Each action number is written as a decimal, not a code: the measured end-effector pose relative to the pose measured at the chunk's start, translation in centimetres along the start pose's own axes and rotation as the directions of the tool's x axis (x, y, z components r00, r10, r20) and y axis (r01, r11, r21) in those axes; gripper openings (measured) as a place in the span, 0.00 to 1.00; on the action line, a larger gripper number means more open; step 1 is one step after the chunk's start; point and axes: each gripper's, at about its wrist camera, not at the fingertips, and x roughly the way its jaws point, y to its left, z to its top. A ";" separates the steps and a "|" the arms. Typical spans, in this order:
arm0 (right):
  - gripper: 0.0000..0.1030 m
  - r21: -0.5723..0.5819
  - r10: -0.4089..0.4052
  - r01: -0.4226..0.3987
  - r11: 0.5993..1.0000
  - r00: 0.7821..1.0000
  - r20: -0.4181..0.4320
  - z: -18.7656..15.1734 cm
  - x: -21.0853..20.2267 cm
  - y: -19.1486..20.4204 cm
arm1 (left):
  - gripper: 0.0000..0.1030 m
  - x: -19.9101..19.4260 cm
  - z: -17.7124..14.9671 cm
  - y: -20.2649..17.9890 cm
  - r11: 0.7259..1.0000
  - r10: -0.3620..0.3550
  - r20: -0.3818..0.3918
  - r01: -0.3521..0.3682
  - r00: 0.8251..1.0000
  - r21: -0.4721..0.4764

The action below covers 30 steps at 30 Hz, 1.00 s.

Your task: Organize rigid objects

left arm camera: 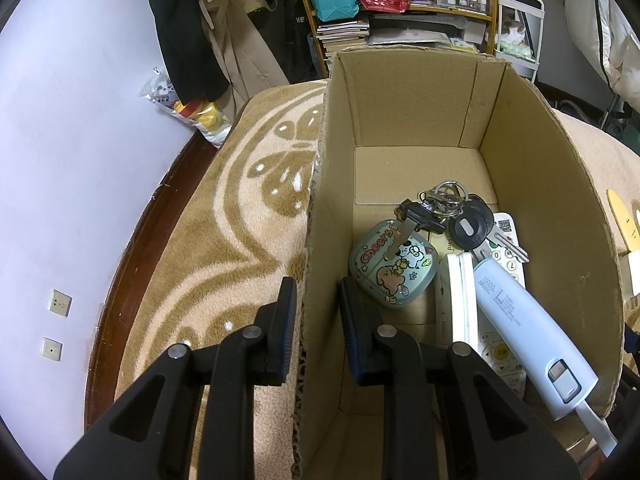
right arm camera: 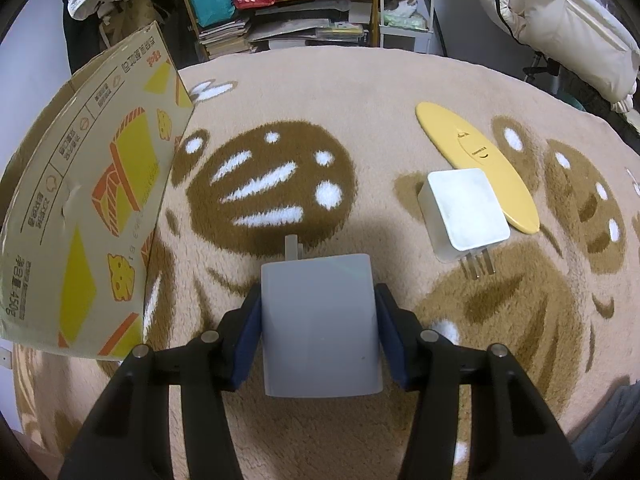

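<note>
Left wrist view: the left tool sits at the lower centre of the frame, its two fingers straddling the near-left wall of the cardboard box, one finger outside, one inside. A small gap shows on each side of the wall; whether the pads actually pinch it cannot be told. The box stands on a beige and brown blanket. Inside, at the lower right of the box floor: a cartoon-printed earbud case, a key bunch lying partly over the case, a white remote under the keys, a white flat device on edge, and a pale blue power bank leaning against the right wall.

Right wrist view: the right tool occupies the lower centre, pressed together on a grey charger block, blue pads touching both its sides; one prong points toward the top of the frame. At right centre, a white plug adapter lies on the blanket, prongs toward the bottom, touching a yellow oval disc behind it. The box's printed outer wall fills the left edge.
</note>
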 end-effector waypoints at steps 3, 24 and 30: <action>0.55 0.014 0.007 -0.007 1.000 1.000 0.004 0.1 0.0 -0.1 | 0.21 0.0 0.0 0.0 1.000 0.000 0.000 0.000 1.000 0.000; 0.54 -0.082 0.114 -0.100 0.992 0.975 0.191 3.5 -6.0 2.7 | 0.21 0.0 0.0 -0.3 1.000 0.015 0.002 -0.015 1.000 0.011; 0.54 -0.121 0.159 -0.133 0.984 0.958 0.239 5.2 -7.6 3.9 | 0.21 0.0 0.1 -0.4 1.000 0.020 0.001 -0.020 1.000 0.012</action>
